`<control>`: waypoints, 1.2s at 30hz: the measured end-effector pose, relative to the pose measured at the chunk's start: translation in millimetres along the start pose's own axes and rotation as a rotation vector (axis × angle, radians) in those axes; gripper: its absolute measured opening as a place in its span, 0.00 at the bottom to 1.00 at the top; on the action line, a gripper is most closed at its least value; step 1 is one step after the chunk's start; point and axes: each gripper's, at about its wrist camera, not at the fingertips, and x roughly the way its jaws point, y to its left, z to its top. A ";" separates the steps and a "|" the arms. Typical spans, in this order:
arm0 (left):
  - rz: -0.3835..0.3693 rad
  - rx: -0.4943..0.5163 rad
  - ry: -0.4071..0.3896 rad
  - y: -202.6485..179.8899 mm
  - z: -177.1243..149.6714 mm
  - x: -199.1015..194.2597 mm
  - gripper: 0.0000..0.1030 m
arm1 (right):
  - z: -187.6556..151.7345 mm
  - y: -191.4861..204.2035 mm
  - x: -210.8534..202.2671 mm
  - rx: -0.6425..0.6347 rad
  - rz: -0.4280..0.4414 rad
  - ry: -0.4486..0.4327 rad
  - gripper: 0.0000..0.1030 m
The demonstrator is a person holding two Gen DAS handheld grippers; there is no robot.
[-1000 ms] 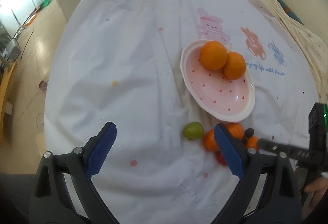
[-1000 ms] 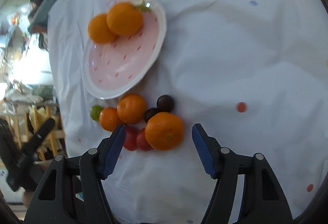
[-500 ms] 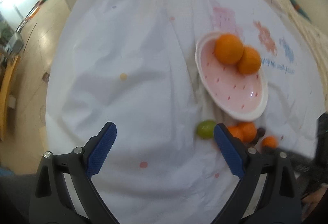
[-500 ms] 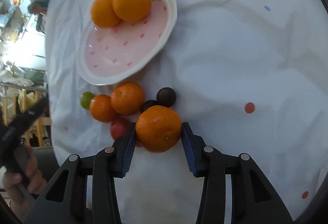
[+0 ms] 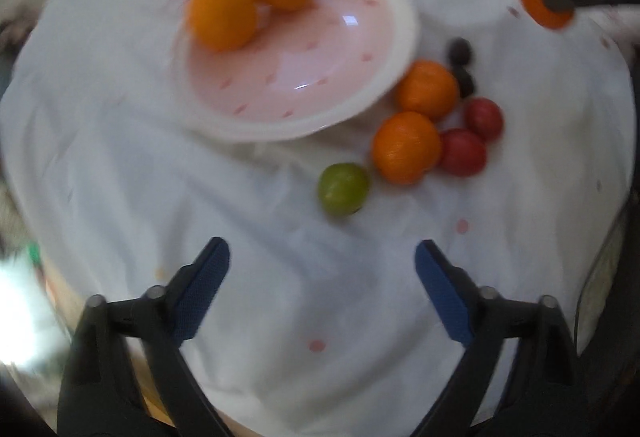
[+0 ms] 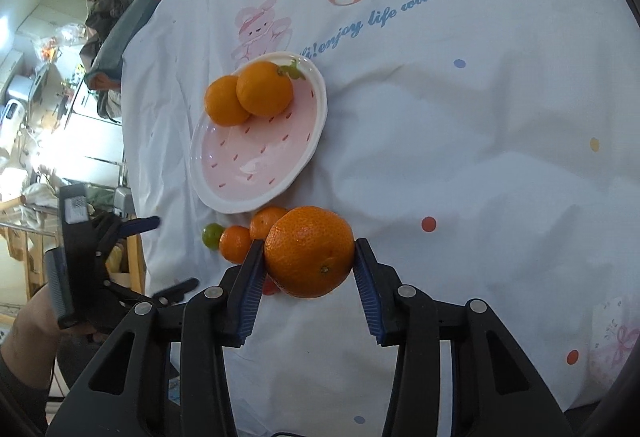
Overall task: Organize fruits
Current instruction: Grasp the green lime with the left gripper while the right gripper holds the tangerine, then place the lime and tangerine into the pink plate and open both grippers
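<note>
A pink plate (image 6: 256, 173) (image 5: 296, 77) with a white rim holds two oranges (image 6: 256, 93) (image 5: 252, 1). My right gripper (image 6: 308, 261) is shut on a large orange (image 6: 309, 251) and holds it above the cloth; this orange also shows in the left wrist view (image 5: 538, 1). Beside the plate lie two small oranges (image 5: 416, 121), a green fruit (image 5: 343, 188), two red fruits (image 5: 472, 137) and two dark ones (image 5: 462, 67). My left gripper (image 5: 320, 277) is open and empty, short of the green fruit.
A white cartoon-printed tablecloth (image 6: 460, 97) covers the table. The table's left edge drops to a cluttered room (image 6: 60, 77). The left gripper and the hand holding it show in the right wrist view (image 6: 80, 257).
My right gripper closed on the large orange and lifted it off the pile. My left gripper swung around to face the plate and loose fruit from closer.
</note>
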 end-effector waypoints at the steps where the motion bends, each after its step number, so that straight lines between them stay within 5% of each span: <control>1: -0.025 0.017 0.006 0.7 2.5 2.5 0.72 | 1.1 0.3 -0.4 -0.002 0.004 -0.001 0.44; 7: -0.040 0.085 0.039 0.8 16.6 23.5 0.48 | 2.8 2.7 3.6 -0.011 0.012 0.005 0.44; 14: -0.069 0.078 0.028 1.6 23.1 26.1 0.42 | 4.3 1.6 6.6 -0.010 0.008 0.017 0.44; 19: -0.082 0.059 0.030 -3.7 29.8 27.4 0.25 | 5.1 4.3 9.0 -0.018 0.004 0.020 0.44; 23: -0.082 0.056 0.022 1.3 24.2 26.1 0.25 | 4.9 5.4 9.9 -0.023 0.003 0.022 0.44; 30: -0.105 -0.071 -0.046 8.4 2.0 -0.2 0.25 | 4.5 5.7 8.6 -0.031 0.004 0.020 0.44; 36: -0.115 -0.342 -0.187 34.1 -17.1 -48.2 0.25 | 5.3 12.4 1.9 -0.047 0.034 -0.003 0.44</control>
